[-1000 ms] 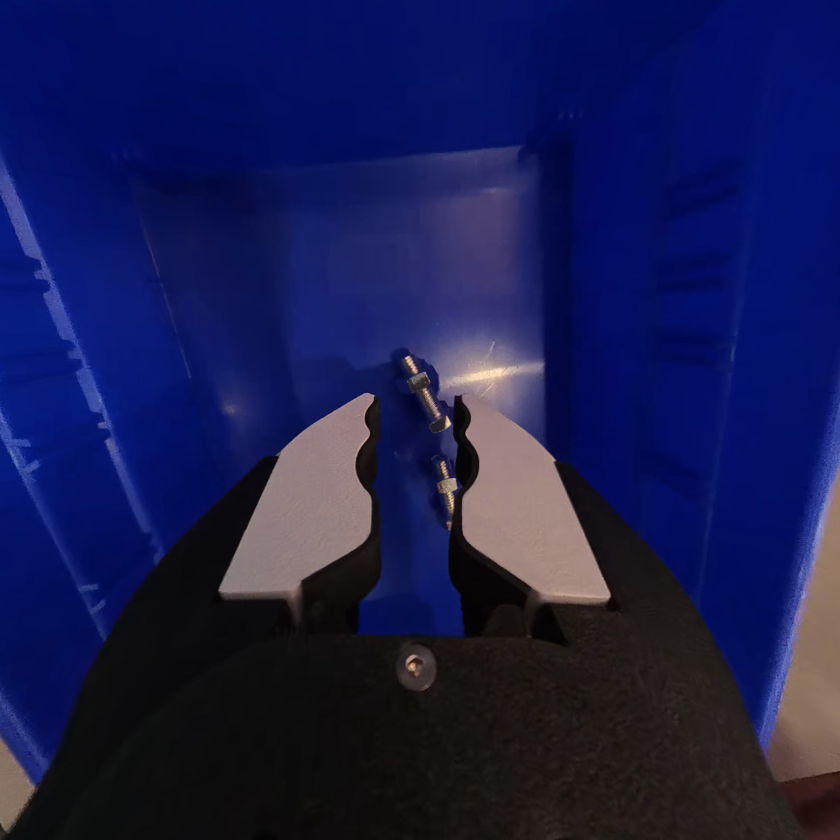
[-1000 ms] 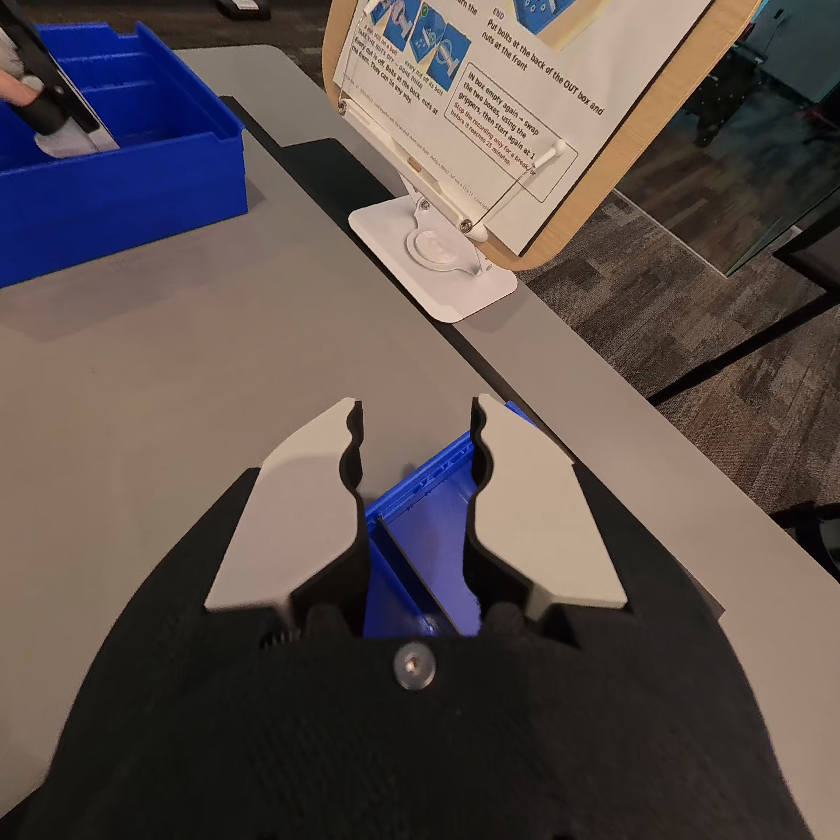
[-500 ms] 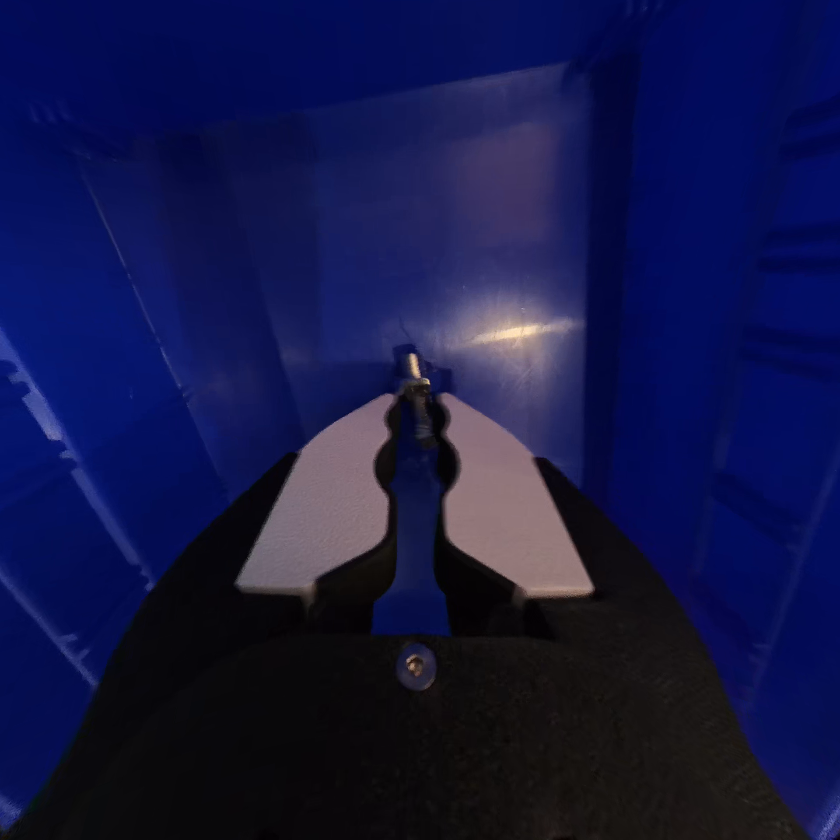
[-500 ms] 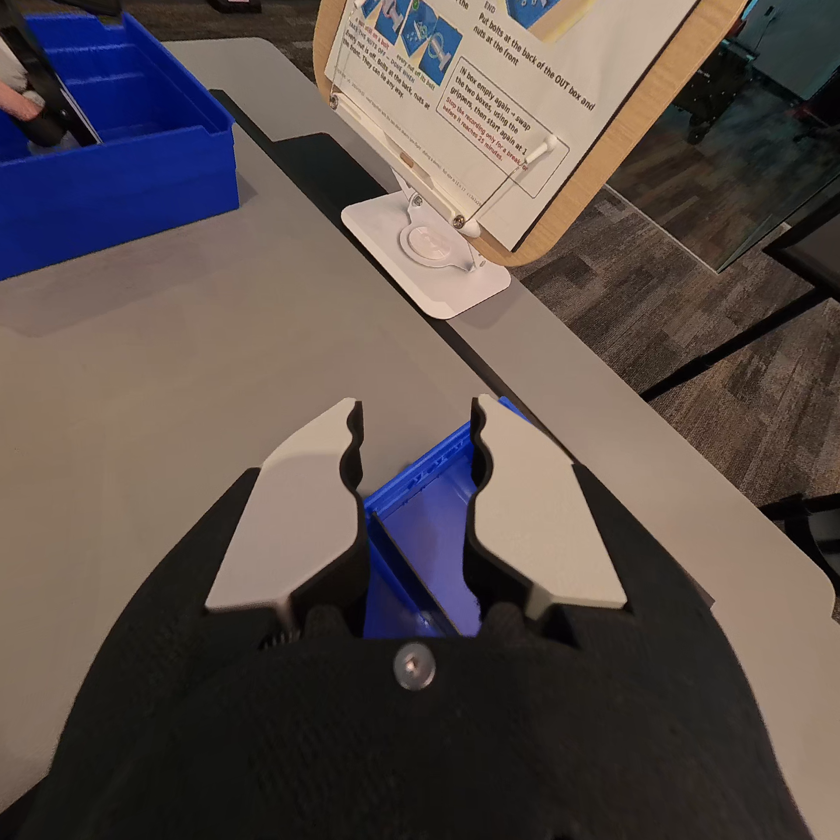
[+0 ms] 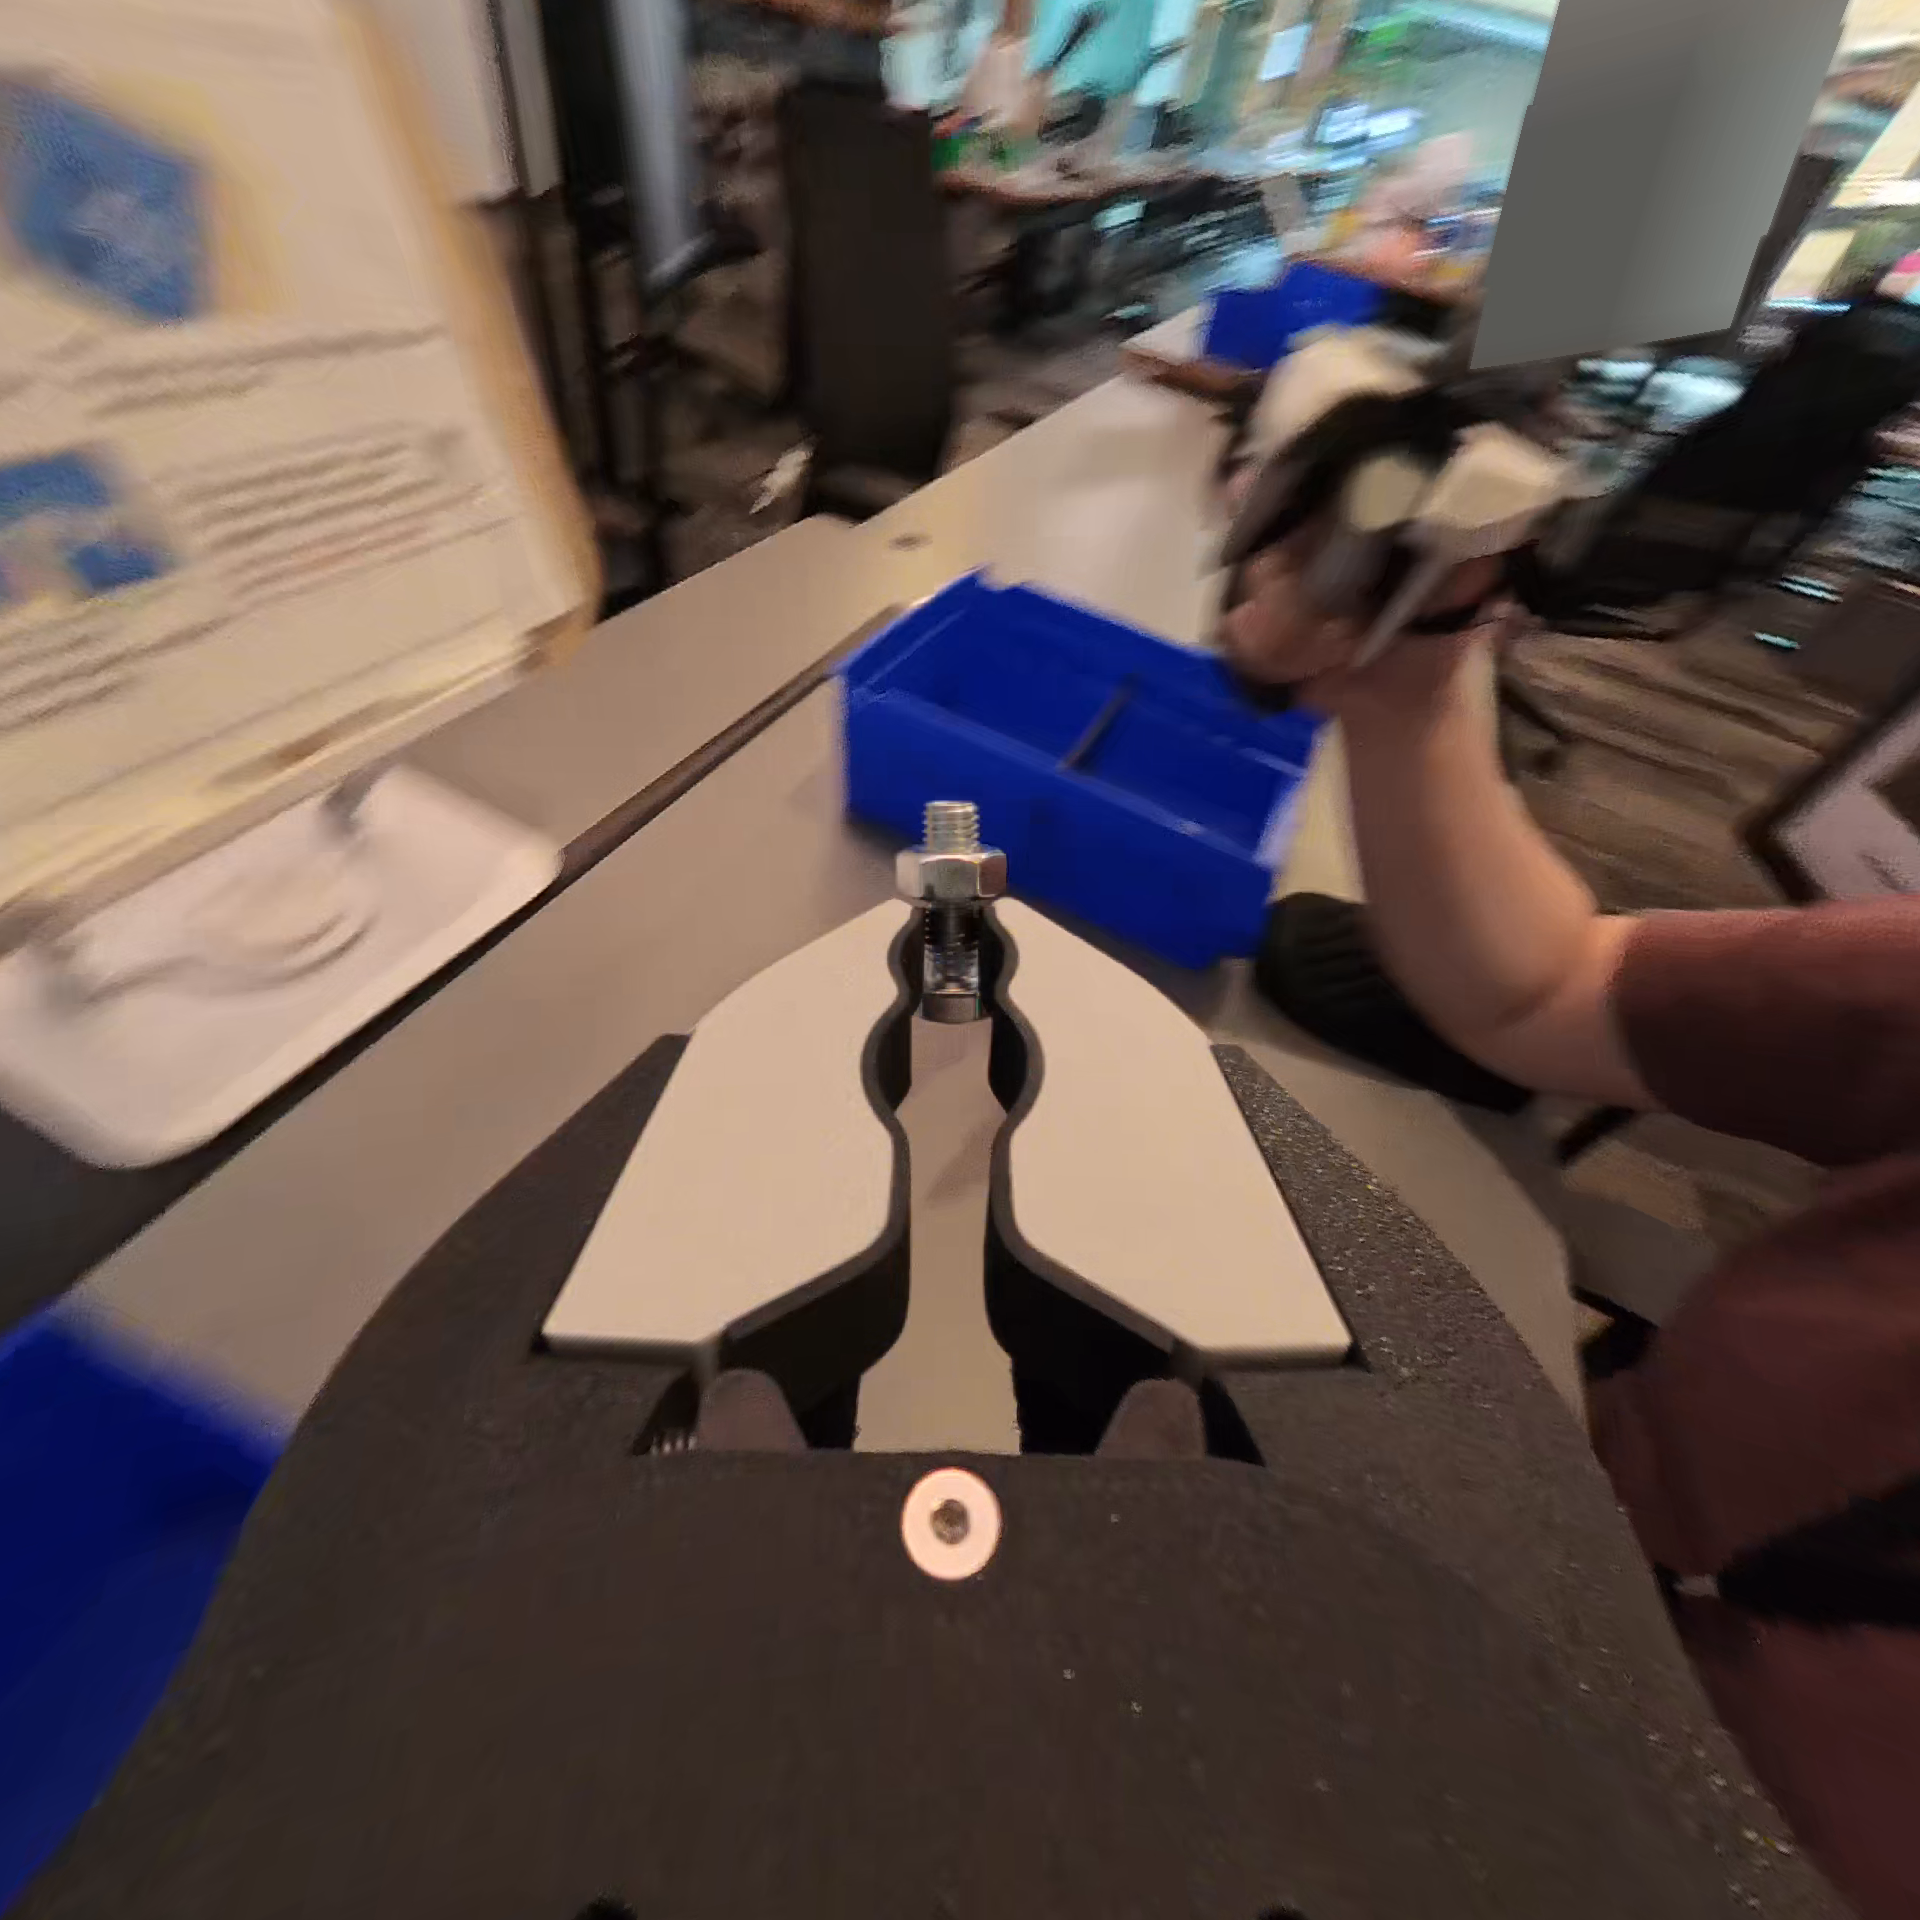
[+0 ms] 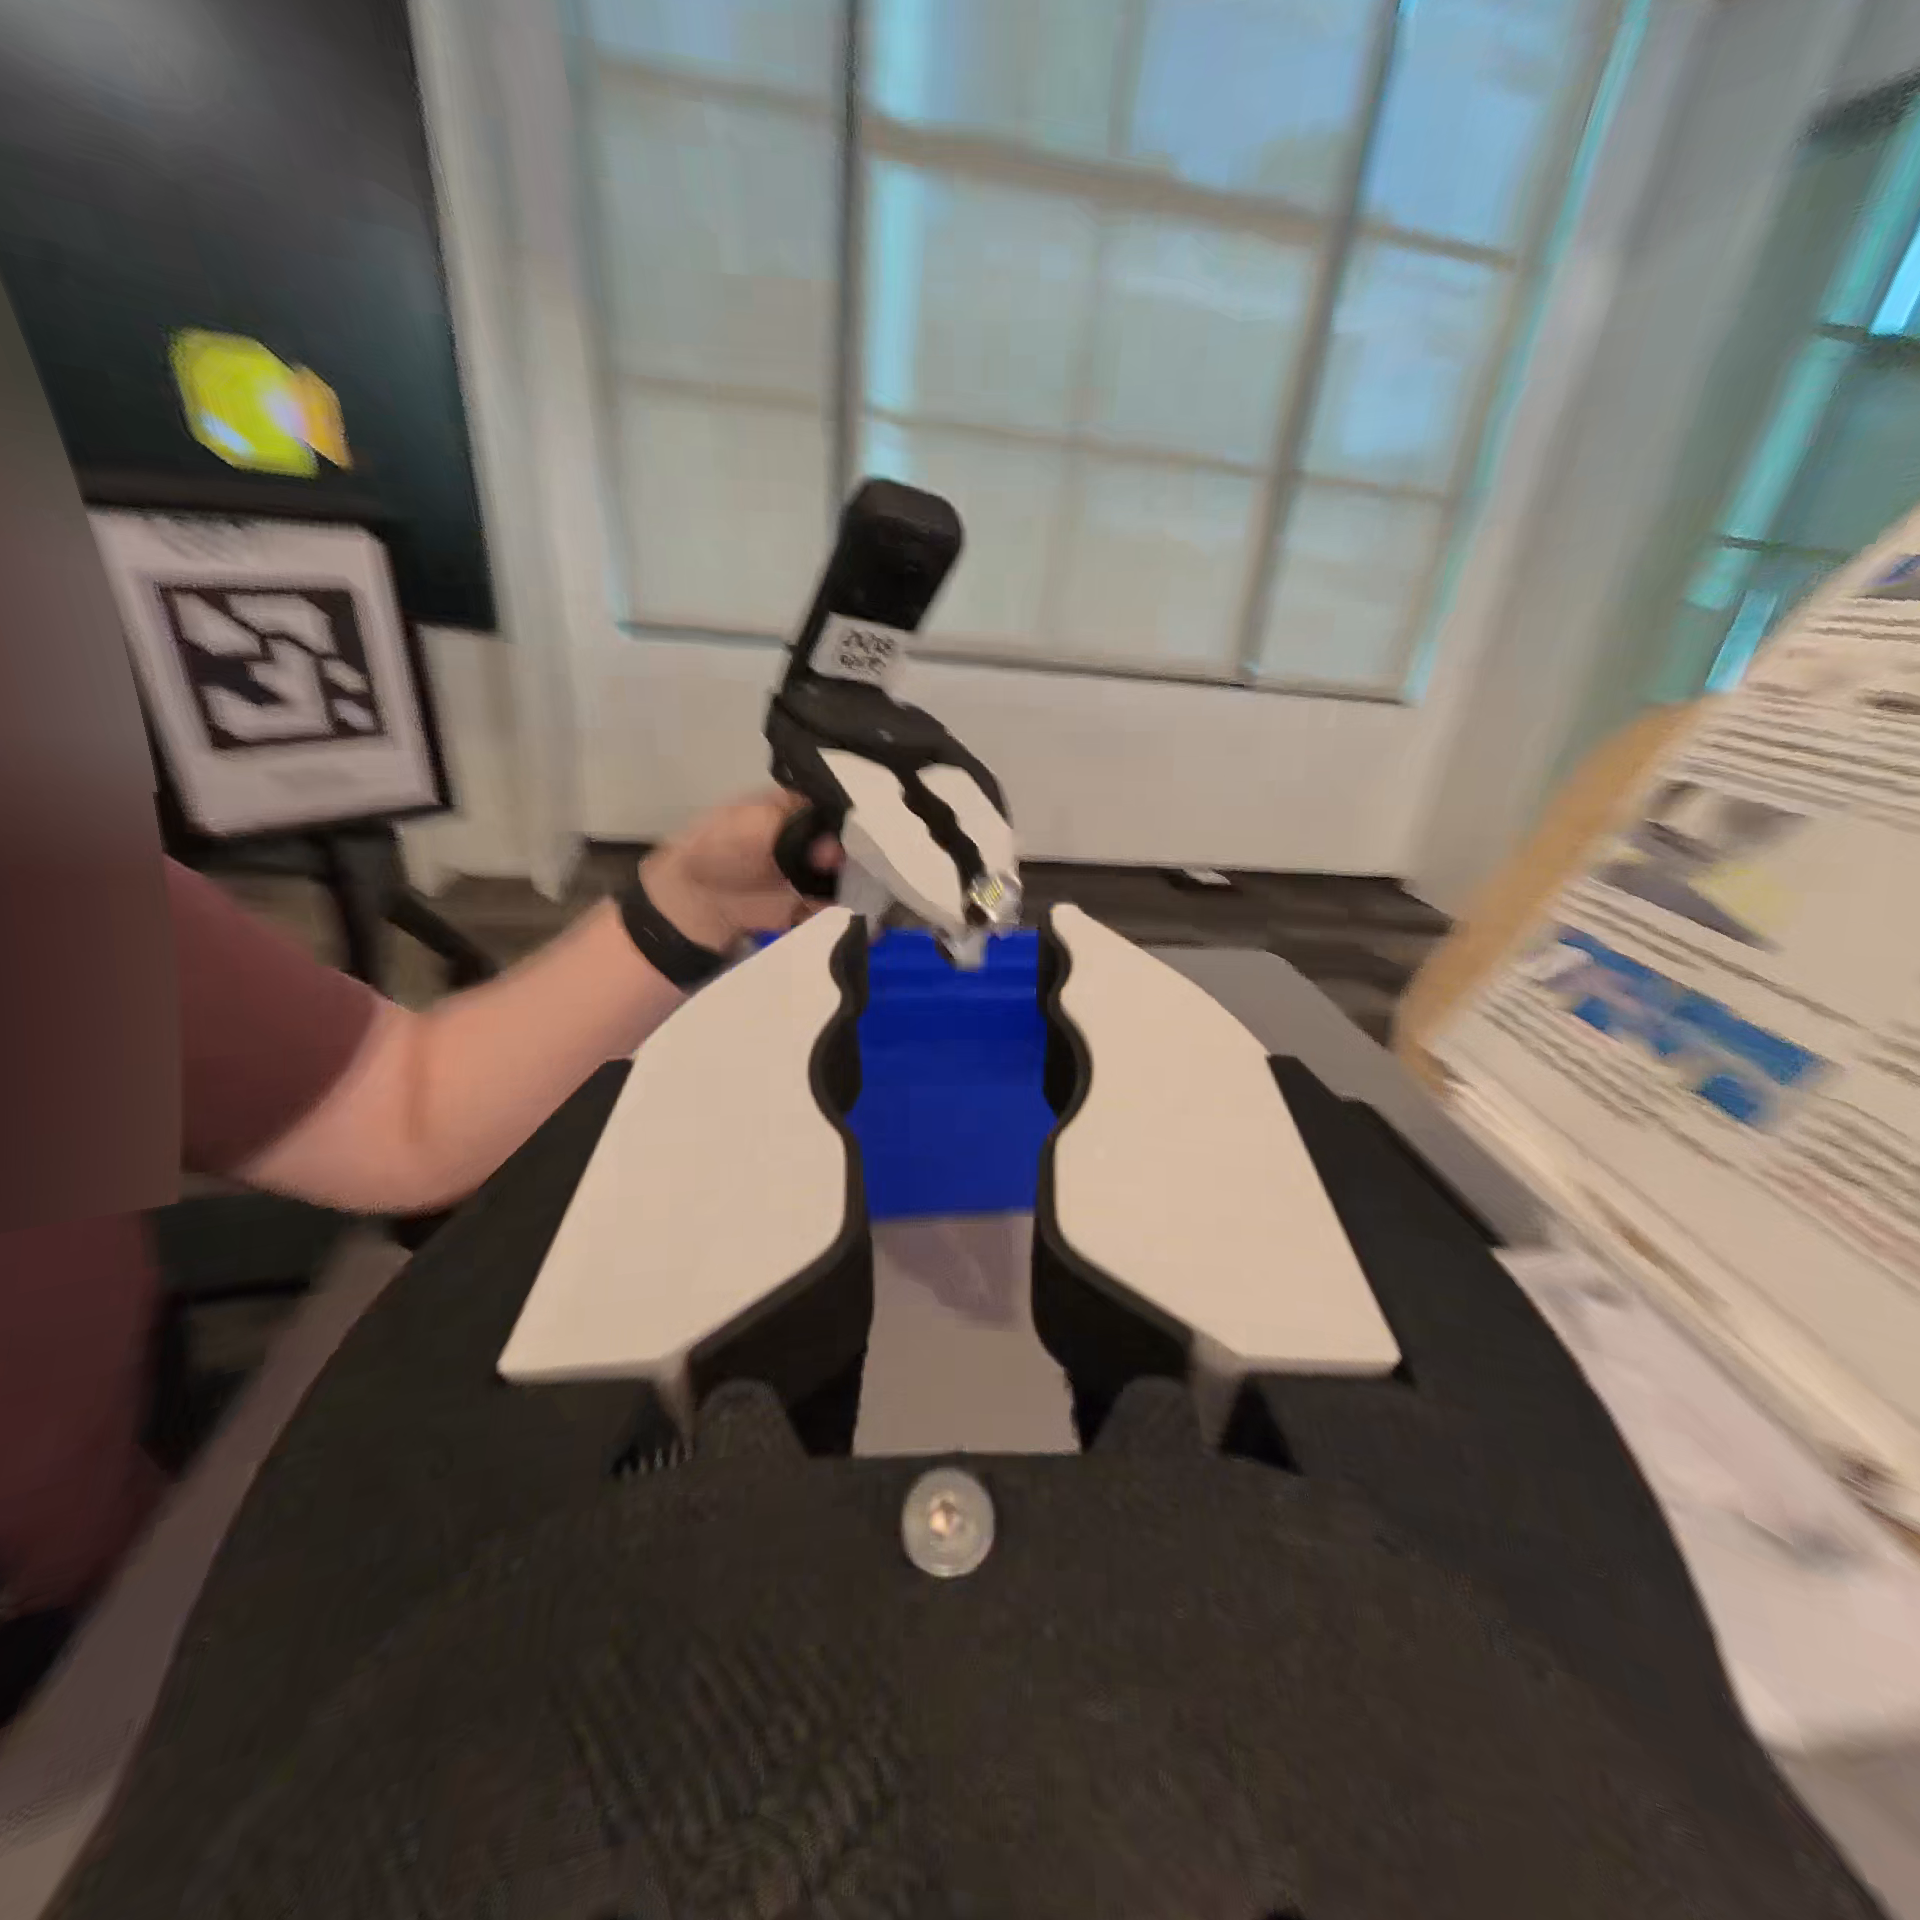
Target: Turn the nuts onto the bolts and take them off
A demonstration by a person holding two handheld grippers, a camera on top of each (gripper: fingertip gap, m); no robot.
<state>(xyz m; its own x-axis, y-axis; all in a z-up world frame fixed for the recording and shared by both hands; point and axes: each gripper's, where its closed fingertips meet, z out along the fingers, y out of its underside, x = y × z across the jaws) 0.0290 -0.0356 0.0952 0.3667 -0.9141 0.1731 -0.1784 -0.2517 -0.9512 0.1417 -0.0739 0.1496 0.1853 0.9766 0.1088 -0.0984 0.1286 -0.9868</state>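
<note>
My left gripper (image 5: 951, 928) is shut on a silver bolt (image 5: 951, 966), held upright above the grey table (image 5: 623, 1039). A hex nut (image 5: 951, 876) sits on the bolt just above the fingertips, with the threaded end sticking out past it. My right gripper (image 6: 948, 925) is open and empty, raised above the table and facing the left one. In the right wrist view the left gripper (image 6: 977, 899) shows ahead with the bolt (image 6: 995, 891) at its tips. In the left wrist view the right gripper (image 5: 1382, 520) is blurred at the upper right.
A blue divided bin (image 5: 1070, 769) stands on the table beyond the bolt. Another blue bin (image 6: 945, 1070) lies below the left gripper and shows at the left wrist view's bottom left (image 5: 83, 1507). An instruction board (image 5: 208, 416) on a white stand (image 5: 208, 966) is at the left. My hands' fingertips stand some 15 centimetres from each other.
My left gripper closed on a bolt with a nut inside the blue bin and lifted it out over the table. My right gripper swung up from the other bin to face the left one.
</note>
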